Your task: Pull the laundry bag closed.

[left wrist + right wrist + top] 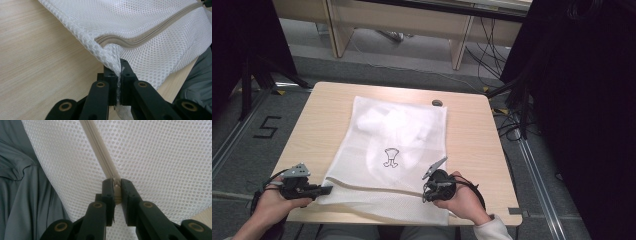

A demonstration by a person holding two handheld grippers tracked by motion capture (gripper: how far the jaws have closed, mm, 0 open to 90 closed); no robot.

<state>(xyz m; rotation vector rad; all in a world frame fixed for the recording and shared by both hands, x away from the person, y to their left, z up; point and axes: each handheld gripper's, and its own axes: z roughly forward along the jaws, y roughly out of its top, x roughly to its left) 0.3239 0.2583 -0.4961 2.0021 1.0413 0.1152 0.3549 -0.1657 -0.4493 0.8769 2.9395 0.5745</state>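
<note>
A white mesh bag [392,150] lies flat on the tabletop [472,145], its zipper [377,188] running across the near end, roughly parallel to the near table edge. The left gripper [326,190] sits at the bag's near left corner; in the left gripper view its jaws are closed on a pinch of mesh just below where the zipper [150,37] ends. The right gripper [426,192] sits at the other end of the zipper line, near the bag's right edge. In the right gripper view the jaws are narrow and clamp something small and pale on the zipper [100,152], probably the pull tab [116,186], though it is too hidden to be sure.

So the zipper's long axis lies straight between the two grippers, left to right. The likely move is a slide along that line: the left gripper anchors the corner while the right draws the pull toward it or away. The right hand [462,200] is the one on the slider; the pull must follow the zipper line, or the mesh will bunch.
</note>
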